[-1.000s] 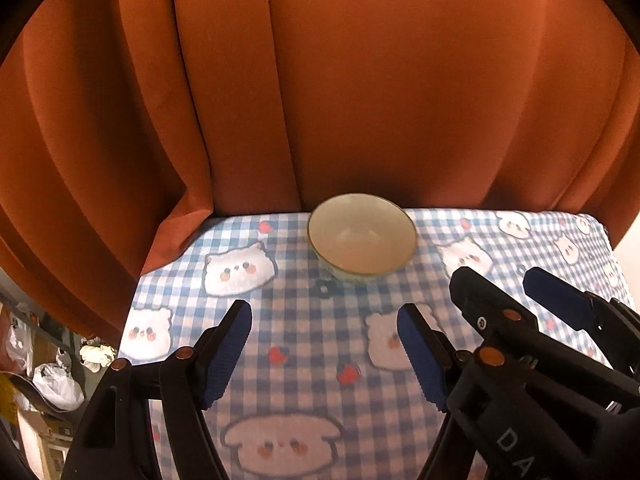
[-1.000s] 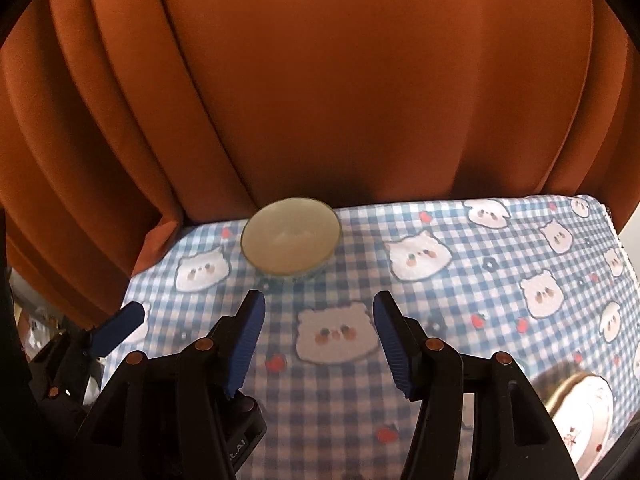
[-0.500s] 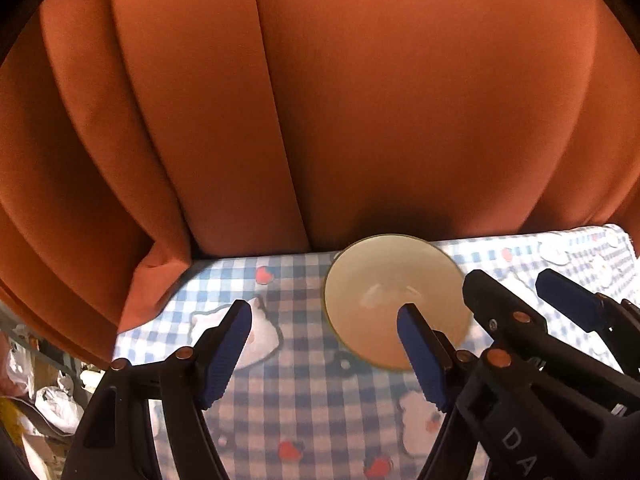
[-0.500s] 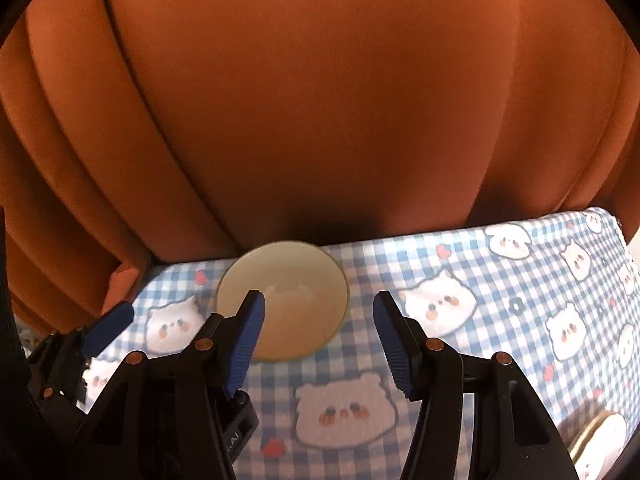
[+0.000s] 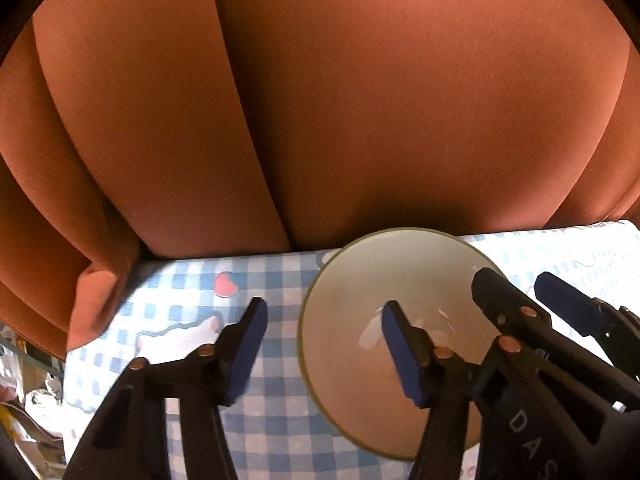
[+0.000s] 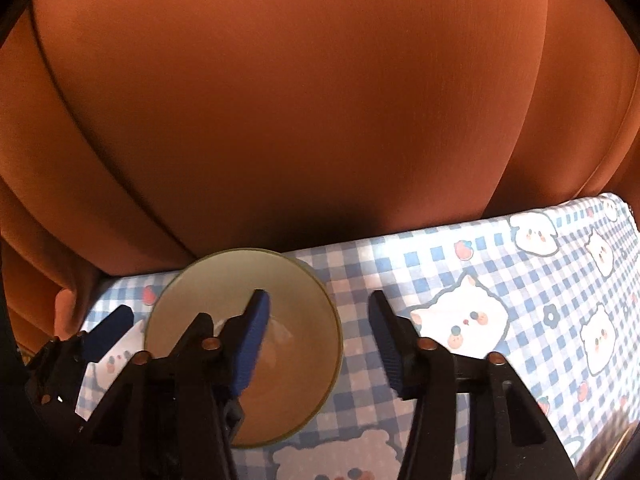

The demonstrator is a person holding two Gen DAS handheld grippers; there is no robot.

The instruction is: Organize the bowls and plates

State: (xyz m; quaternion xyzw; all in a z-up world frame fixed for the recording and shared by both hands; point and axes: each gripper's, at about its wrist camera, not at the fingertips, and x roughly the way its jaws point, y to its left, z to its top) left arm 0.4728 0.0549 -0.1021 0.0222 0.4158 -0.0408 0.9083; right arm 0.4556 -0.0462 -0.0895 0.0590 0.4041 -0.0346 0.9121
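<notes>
A cream bowl (image 5: 352, 292) with a thin green rim stands empty on the blue checked tablecloth (image 5: 272, 432) near the table's far edge. My left gripper (image 5: 320, 344) is open, its jaws straddling the bowl's left rim: the right finger is over the inside, the left finger outside over the cloth. My right gripper (image 6: 320, 336) is open too, straddling the bowl's right rim (image 6: 296, 292), left finger over the inside. Each gripper shows in the other's view. I cannot tell whether any finger touches the bowl.
An orange curtain (image 5: 320, 100) hangs close behind the table's far edge and fills the upper view. The table's left edge (image 5: 76, 360) drops to floor clutter. A plate rim (image 6: 612, 450) shows faintly at the lower right.
Both grippers have moved forward toward the bowl, which has grown large between them. Each now has one finger over the bowl's inside. Both stay open.
</notes>
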